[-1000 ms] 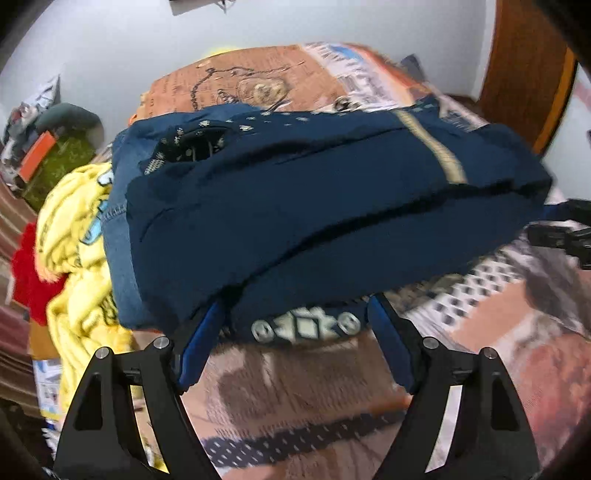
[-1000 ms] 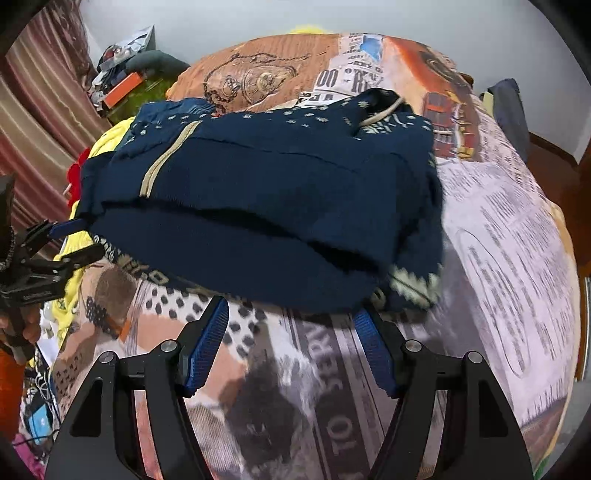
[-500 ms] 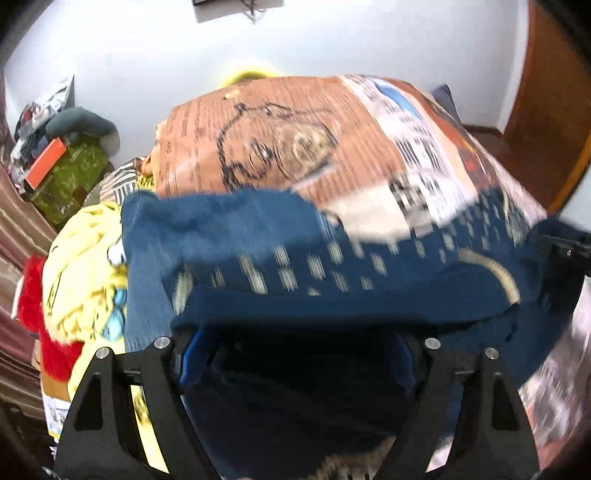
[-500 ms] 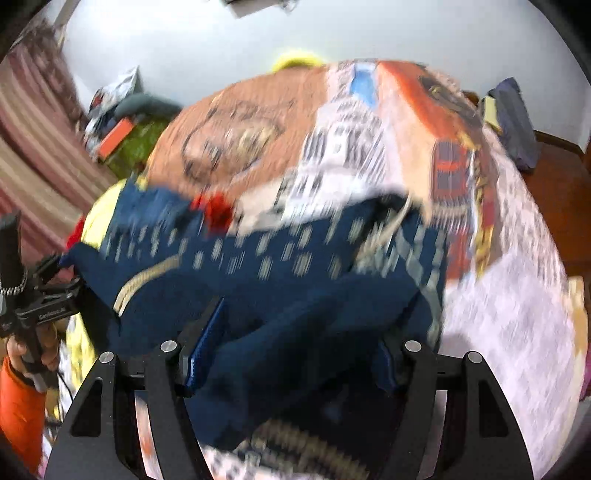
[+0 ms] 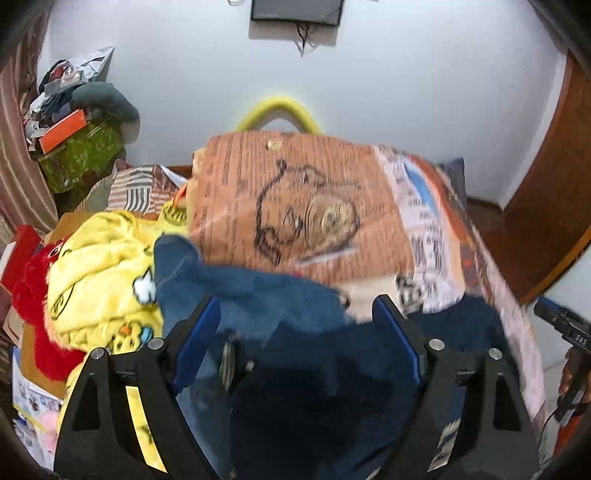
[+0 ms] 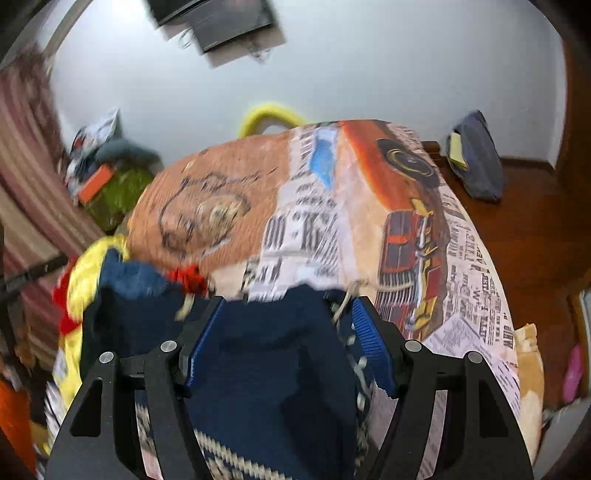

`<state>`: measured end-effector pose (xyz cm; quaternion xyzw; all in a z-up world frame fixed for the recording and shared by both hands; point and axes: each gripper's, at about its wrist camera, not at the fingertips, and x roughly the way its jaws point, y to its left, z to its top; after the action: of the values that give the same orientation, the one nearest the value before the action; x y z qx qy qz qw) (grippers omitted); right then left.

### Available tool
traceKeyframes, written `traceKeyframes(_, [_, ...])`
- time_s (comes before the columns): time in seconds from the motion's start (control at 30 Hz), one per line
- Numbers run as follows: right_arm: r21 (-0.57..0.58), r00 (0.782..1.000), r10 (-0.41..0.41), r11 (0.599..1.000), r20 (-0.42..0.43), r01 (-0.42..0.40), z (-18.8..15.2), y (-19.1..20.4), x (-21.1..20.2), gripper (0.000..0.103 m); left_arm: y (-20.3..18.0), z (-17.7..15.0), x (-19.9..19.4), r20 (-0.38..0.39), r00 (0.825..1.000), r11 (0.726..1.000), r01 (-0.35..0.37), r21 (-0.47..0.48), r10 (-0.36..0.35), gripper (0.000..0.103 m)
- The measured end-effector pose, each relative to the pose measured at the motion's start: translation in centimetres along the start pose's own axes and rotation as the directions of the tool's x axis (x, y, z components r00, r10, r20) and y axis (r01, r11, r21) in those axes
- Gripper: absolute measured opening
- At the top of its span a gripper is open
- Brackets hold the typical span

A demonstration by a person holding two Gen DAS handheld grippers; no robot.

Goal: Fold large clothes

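Navy sweater (image 6: 269,369) lies bunched on the printed bedspread (image 6: 369,206) — I've got both the left gripper (image 5: 295,332) and right gripper (image 6: 288,332) spread wide, straddling it, clamping nothing, probably to slide under.

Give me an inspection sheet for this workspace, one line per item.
Surface: bed with a newspaper-print bedspread.
Job's things: navy sweater bunched between both grippers, motion-blurred.
Clutter: yellow garment, red plush and blue denim piled at the bed's left; dark bag on the floor.
Grippers: left gripper and right gripper jaws wide apart, cloth filling the gap; grip unclear.
Cables: wires dangling under the wall-mounted screen.
Surroundings: white wall, wooden door, striped curtain.
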<state>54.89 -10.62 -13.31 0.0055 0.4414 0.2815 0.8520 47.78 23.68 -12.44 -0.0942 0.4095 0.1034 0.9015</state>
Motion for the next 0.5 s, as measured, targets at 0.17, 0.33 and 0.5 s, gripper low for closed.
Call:
traceKeyframes(0.17, [-0.091, 0.997, 0.026, 0.995, -0.068, -0.032, -3.4, 1.8, 0.7, 0.066, -0.4, -4.9, 0.5, -0.075, 0.997, 0.996, -0.016, 0.091, 0.023, 0.084])
traceKeyframes(0.33, [-0.152, 0.994, -0.016, 0.988, -0.105, 0.0, -6.1, 2.1, 2.5, 0.066, -2.0, -9.2, 1.7, -0.152, 0.988, 0.983, 0.011, 0.182, 0.017, 0.084])
traceKeyframes(0.5, [-0.091, 0.984, -0.1, 0.992, -0.15, 0.087, -6.4, -0.3, 5.3, 0.066, -4.7, -10.6, 3.8, -0.183, 0.983, 0.964, 0.023, 0.266, 0.027, 0.084])
